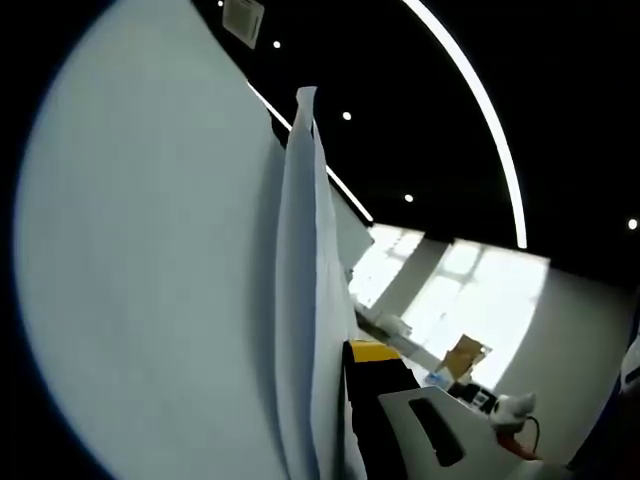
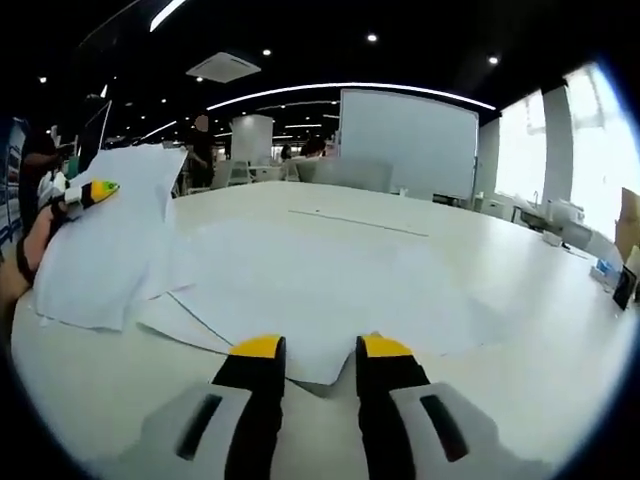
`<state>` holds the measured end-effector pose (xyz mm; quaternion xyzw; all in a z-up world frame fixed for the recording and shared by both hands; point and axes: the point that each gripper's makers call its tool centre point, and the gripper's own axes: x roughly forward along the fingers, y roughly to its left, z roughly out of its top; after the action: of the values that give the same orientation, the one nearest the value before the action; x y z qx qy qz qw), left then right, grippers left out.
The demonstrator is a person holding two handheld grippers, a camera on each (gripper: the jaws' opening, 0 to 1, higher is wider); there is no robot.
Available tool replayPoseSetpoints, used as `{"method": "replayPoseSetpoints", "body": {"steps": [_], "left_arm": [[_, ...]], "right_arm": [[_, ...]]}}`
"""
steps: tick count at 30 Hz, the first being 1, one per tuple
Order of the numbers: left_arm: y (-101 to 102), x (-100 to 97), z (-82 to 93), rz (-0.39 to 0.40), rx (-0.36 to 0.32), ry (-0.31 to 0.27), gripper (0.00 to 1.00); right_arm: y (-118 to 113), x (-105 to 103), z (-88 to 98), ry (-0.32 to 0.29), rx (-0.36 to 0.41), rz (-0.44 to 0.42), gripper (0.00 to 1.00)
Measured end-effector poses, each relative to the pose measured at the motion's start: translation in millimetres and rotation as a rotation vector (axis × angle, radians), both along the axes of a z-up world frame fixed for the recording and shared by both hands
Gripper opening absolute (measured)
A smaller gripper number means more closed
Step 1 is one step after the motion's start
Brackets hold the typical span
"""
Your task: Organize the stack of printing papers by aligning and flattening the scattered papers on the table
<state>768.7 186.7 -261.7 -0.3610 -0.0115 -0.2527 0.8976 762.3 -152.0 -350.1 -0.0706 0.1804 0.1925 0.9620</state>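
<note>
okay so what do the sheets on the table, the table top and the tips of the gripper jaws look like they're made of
Loose sheets: thin white printing paper, matte; they lie flat with crisp edges, while the raised sheets in the left gripper bend and droop.
Table: smooth white top with a soft sheen, probably laminate; hard to be sure.
Right gripper: yellow tips on black fingers, probably plastic or rubber, on white shells.

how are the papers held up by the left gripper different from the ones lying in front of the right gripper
The lifted papers are raised off the table, bunched and drooping from the left gripper; the spread papers lie flat on the table. The lifted papers are gripped; the spread papers are unheld, their near edge just ahead of the open right gripper. Both are plain white sheets.
</note>
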Motion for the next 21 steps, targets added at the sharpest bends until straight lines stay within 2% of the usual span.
{"method": "replayPoseSetpoints", "body": {"steps": [4,10,15,21], "left_arm": [[-0.3,-0.1,0.1,0.000,-0.001,0.000,0.06],[-0.4,0.0,0.2,0.000,-0.002,0.000,0.06],[-0.9,-0.1,0.4,-0.001,-0.004,0.001,0.06],[-1.1,-0.2,0.6,-0.002,-0.006,0.001,0.06]], "right_arm": [[1.0,-1.2,0.7,-0.019,-0.039,0.014,0.16],[2.6,-2.5,1.8,-0.034,-0.079,0.019,0.09],[2.1,-2.6,1.6,-0.033,-0.083,0.020,0.03],[3.5,-3.9,2.1,-0.030,-0.068,0.026,0.02]]}}
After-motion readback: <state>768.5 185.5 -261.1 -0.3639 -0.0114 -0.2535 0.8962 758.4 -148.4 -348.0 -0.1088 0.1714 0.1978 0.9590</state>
